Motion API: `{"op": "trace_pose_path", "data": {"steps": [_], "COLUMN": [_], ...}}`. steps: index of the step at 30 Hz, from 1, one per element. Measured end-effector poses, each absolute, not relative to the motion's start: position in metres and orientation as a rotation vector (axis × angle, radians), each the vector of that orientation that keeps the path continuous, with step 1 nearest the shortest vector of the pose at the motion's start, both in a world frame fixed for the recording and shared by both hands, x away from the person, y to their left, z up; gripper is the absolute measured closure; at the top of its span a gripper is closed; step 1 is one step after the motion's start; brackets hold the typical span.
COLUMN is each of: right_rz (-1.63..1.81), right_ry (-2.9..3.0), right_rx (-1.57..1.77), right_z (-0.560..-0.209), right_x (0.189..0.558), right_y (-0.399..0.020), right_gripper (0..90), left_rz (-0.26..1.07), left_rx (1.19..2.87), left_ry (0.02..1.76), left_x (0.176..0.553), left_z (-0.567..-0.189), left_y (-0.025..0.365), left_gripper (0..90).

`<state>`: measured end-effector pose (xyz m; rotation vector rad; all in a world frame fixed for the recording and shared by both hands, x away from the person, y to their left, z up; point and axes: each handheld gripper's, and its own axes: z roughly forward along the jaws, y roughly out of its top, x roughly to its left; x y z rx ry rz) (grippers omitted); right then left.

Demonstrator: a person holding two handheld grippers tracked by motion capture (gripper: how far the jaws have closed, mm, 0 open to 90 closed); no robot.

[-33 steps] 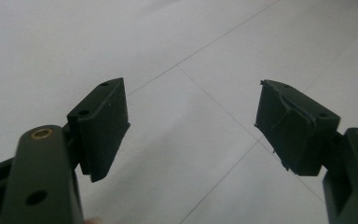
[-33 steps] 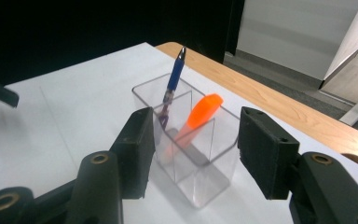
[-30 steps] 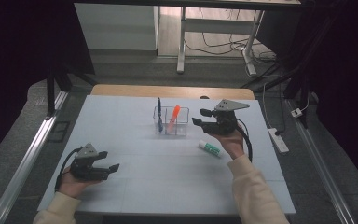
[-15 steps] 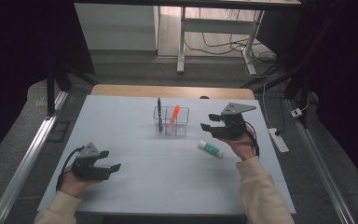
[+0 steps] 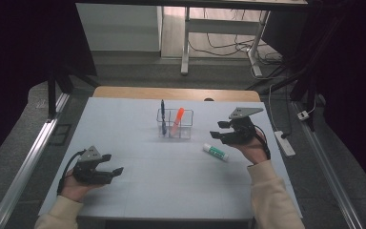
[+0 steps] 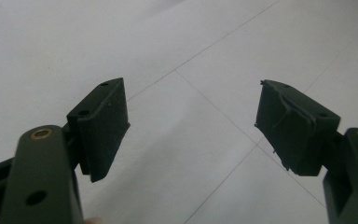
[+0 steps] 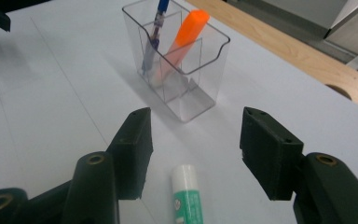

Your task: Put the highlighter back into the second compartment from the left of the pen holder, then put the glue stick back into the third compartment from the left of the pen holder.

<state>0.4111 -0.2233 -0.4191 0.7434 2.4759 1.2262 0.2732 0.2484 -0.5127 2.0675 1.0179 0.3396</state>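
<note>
A clear plastic holder (image 5: 175, 125) (image 7: 200, 88) stands at the middle back of the white table (image 5: 171, 186). A blue pen (image 5: 162, 113) (image 7: 156, 28) and an orange highlighter (image 5: 177, 119) (image 7: 184, 35) lean in its compartments. To its right a white and green glue stick (image 5: 216, 152) (image 7: 189, 196) lies flat on the table. My right gripper (image 5: 216, 130) (image 7: 196, 140) hovers open just above and beyond the glue stick, jaws aimed at the holder, with nothing between them. My left gripper (image 5: 113, 163) (image 6: 191, 121) rests open near the front left, over bare table.
A wooden strip (image 5: 176, 93) runs along the table's far edge. On the floor to the right lie a power strip (image 5: 285, 143) and cables. A metal rail (image 5: 26, 167) runs along the left side. Desk legs (image 5: 186, 43) stand behind the table.
My right gripper has drifted to the right and slightly nearer, away from the holder. The glue stick and the left gripper have stayed put.
</note>
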Motion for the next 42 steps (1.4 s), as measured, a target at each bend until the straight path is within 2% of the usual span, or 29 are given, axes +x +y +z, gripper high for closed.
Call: {"op": "trace_pose_path", "data": {"steps": [42], "right_rz": [0.732], "right_ry": [2.825], "right_rx": [0.811], "right_z": [-0.477], "right_x": [0.437], "right_y": [-0.185], "right_gripper": [43.1], "left_rz": [0.335], "left_rx": [2.084], "left_ry": [1.015], "left_x": [0.275], "left_z": [-0.516], "left_y": [0.247], "left_gripper": [24.8]}}
